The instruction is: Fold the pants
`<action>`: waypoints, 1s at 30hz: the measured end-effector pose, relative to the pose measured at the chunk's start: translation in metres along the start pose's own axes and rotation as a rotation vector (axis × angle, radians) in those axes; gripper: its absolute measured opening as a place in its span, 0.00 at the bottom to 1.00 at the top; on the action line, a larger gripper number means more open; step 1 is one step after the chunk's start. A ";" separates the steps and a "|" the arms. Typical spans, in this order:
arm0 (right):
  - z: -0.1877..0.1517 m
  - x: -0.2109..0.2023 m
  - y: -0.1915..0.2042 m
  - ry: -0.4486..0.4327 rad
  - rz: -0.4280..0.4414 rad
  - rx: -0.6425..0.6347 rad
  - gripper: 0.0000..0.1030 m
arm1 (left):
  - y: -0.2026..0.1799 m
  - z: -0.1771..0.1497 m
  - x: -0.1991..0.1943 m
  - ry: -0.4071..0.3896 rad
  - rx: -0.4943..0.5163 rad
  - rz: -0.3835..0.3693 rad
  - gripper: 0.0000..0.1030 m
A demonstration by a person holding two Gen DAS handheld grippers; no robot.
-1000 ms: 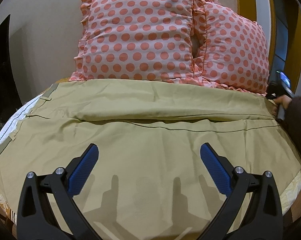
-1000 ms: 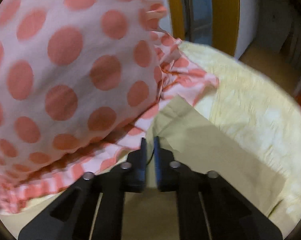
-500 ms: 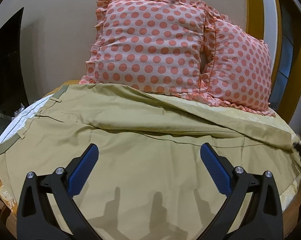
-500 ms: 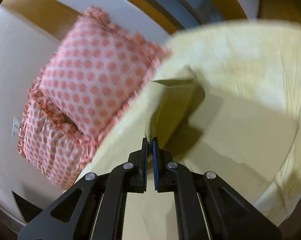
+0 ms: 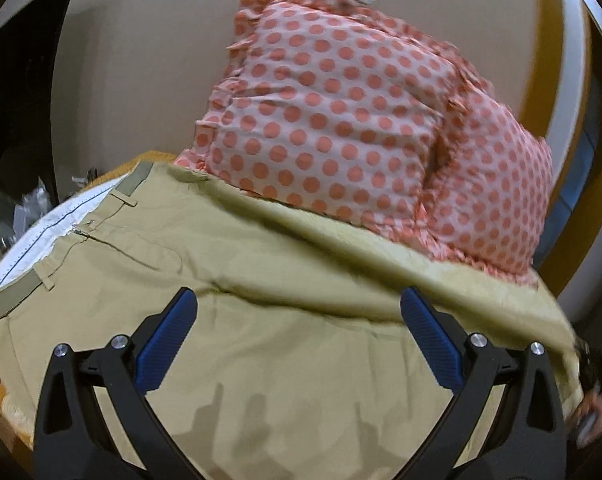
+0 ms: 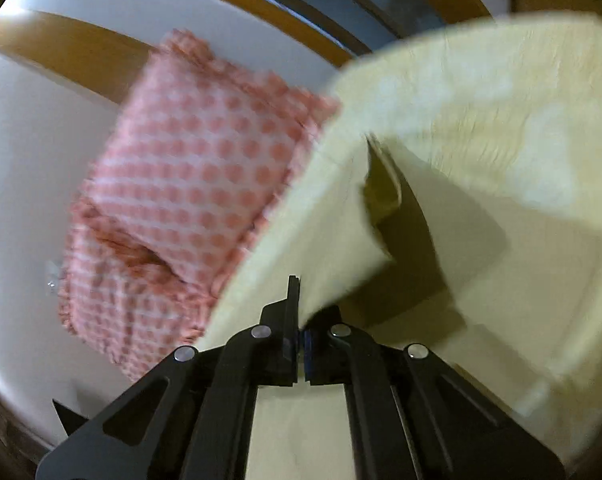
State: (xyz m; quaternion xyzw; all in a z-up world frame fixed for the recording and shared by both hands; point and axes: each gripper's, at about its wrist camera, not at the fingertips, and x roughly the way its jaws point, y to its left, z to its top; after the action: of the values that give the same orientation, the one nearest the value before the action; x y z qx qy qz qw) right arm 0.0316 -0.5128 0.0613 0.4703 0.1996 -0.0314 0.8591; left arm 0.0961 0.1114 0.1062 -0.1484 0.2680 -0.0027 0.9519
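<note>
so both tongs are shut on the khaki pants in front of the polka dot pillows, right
Not quite: only the right tongs are shut on the khaki pants, pinching a lifted edge of the cloth, as the right wrist view shows. The left tongs are wide open above the pants and hold nothing, as the left wrist view shows. The pants do lie in front of the polka dot pillows.

Two polka-dot pillows [image 5: 341,120] lean on a beige wall [image 5: 149,60]; wooden frame [image 5: 553,40] right.
</note>
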 end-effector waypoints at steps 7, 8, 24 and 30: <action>-0.008 -0.023 -0.012 -0.011 0.004 -0.009 0.01 | 0.036 0.049 0.084 0.162 -0.162 0.060 0.97; -0.008 -0.023 -0.012 -0.011 0.002 -0.014 0.01 | 0.038 0.053 0.095 0.179 -0.169 0.080 0.95; 0.002 -0.033 -0.018 -0.048 -0.024 -0.045 0.01 | 0.080 0.022 0.006 0.114 -0.217 0.070 0.06; -0.003 -0.036 -0.046 -0.019 -0.093 0.000 0.01 | 0.093 -0.067 -0.061 0.163 -0.236 0.132 0.06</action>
State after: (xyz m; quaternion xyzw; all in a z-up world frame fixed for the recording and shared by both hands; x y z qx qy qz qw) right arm -0.0135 -0.5402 0.0369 0.4603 0.2131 -0.0757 0.8585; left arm 0.0027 0.1864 0.0569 -0.2407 0.3521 0.0792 0.9010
